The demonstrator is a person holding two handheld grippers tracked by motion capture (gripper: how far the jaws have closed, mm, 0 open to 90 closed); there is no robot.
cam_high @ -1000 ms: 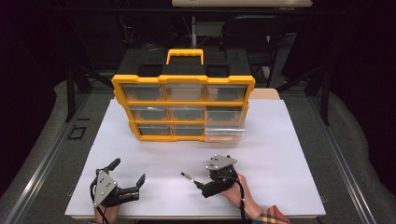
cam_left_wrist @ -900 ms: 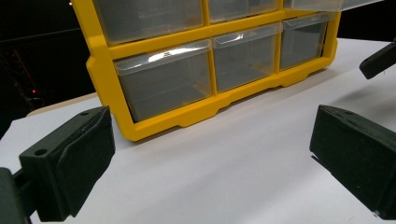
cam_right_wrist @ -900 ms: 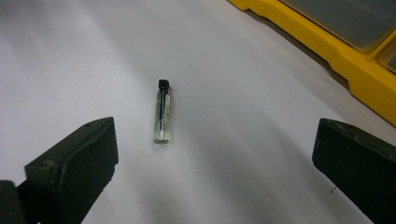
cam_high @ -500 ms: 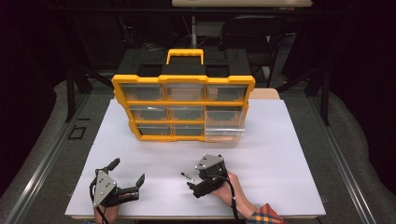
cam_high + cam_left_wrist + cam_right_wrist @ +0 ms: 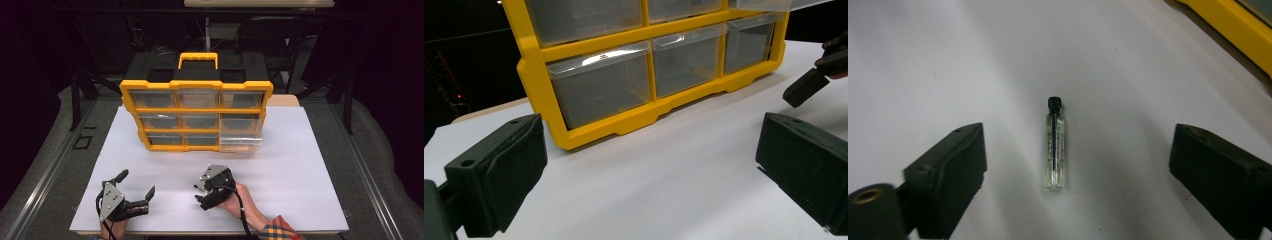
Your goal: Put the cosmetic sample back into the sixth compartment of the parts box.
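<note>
right claw [image 5: 200,192] shifted left, tipped down | spread wide over vial [image 5: 1055,145] | left claw [image 5: 136,190] apart, resting on table [image 5: 300,165]

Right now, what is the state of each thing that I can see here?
Small vial: lying flat on the table, capped, between the right claw's jaws, not gripped.
Right claw: open.
Left claw: open, holding nothing.
Drawer cabinet: upright.
Bottom right drawer: pulled partly out.

A white table [image 5: 310,165] carries a yellow drawer organizer [image 5: 196,114] at its far side and a small glass vial [image 5: 1055,148] lying flat nearer the front.
</note>
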